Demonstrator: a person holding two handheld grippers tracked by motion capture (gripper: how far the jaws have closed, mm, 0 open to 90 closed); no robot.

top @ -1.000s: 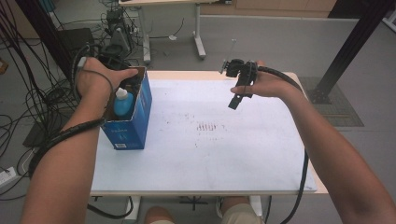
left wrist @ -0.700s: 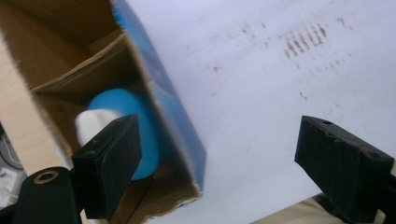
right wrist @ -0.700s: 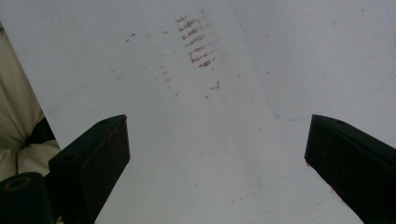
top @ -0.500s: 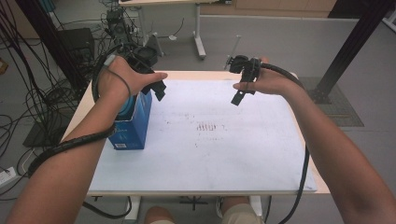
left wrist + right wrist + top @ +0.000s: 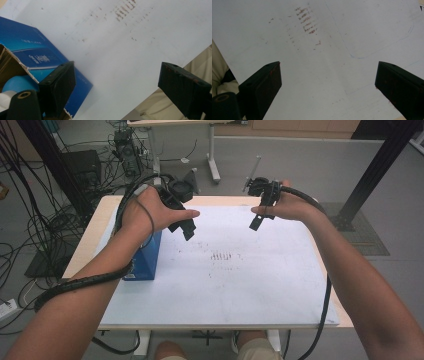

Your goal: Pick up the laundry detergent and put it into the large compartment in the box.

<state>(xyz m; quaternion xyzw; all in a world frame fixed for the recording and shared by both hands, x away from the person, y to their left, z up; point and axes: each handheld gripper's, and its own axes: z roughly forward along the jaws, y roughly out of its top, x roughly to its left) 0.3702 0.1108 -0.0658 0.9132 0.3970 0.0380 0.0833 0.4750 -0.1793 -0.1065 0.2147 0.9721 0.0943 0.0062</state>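
Note:
A blue cardboard box (image 5: pixel 145 257) stands open-topped at the left of the white tabletop (image 5: pixel 225 285). In the left gripper view the box (image 5: pixel 37 53) holds a blue bottle (image 5: pixel 15 85) with a white cap. My left gripper (image 5: pixel 184 227) hangs just right of the box, above the table, and its jaws (image 5: pixel 117 72) are open with nothing between them. Toward the back right, my right gripper (image 5: pixel 256 222) hovers over the white surface. It is open too (image 5: pixel 328 72), with bare table under it.
Faint brown smudges (image 5: pixel 222 256) mark the middle of the tabletop. Black cables (image 5: pixel 30 235) and dark equipment (image 5: pixel 85 167) crowd the floor at the left. Another table's legs (image 5: pixel 212 155) stand behind, and a black post (image 5: pixel 375 170) rises at the right.
My left hand has moved from over the box to its right, toward the table's middle. The right hand has stayed where it was.

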